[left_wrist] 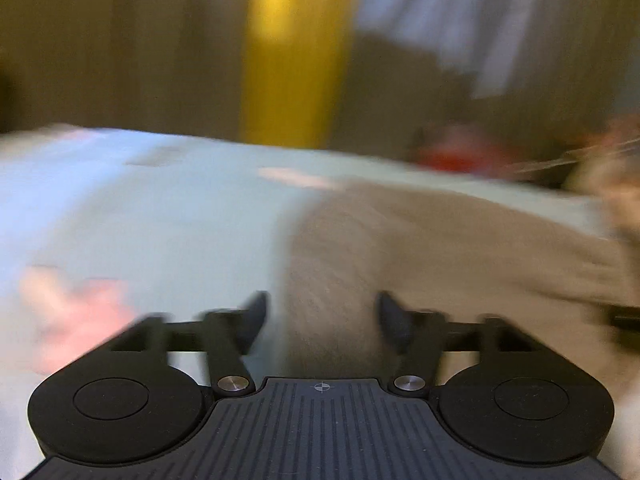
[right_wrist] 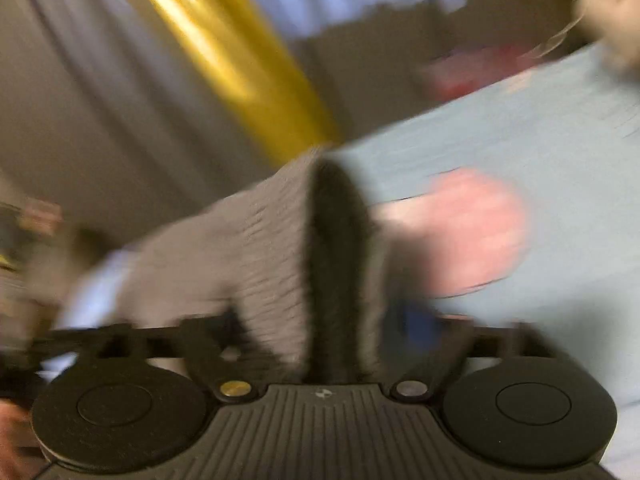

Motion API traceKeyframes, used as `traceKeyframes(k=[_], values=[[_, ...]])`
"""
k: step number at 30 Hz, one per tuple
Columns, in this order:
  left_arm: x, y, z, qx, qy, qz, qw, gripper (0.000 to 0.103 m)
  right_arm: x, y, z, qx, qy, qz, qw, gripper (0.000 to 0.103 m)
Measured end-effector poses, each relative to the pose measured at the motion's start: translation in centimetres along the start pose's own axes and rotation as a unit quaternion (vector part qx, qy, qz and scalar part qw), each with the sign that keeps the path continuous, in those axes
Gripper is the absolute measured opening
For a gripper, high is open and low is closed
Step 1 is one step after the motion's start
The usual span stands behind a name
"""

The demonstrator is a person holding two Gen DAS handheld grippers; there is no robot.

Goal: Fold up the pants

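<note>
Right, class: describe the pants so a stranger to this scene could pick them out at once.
Start from the pale blue bedsheet that covers most of the lower scene. On it lies a heap of greyish-beige fabric, the pants. Their dull, fuzzy ribbed knit sets them apart from the smooth sheet and its pink pattern patches.

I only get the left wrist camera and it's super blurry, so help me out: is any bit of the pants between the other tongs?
Observer: Yes. In the right wrist view the grey pants bunch up between the right tongs, which stand wide apart.
Operator: Can you see a hole in them, like where a leg goes?
Observer: There's a dark opening with a ribbed edge facing that camera. It's too blurred to tell leg from waist.
Operator: What's next to it?
Observer: A big pink patch on the light blue sheet, just right of the pants.
</note>
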State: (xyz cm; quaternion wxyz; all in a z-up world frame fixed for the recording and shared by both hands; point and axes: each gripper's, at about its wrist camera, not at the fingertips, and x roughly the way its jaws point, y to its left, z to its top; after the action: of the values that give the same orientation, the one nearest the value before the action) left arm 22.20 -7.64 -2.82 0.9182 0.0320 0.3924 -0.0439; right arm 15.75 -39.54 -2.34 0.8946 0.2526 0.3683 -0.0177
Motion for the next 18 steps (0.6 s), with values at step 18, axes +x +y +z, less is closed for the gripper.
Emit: traceKeyframes(k=[18], values=[[-1.6, 1.7, -9.2, 0.044, 0.041, 0.000, 0.9982, 0.096, -2.7, 0.8, -9.9, 0.037, -0.011, -0.046, 0.998, 0.099]])
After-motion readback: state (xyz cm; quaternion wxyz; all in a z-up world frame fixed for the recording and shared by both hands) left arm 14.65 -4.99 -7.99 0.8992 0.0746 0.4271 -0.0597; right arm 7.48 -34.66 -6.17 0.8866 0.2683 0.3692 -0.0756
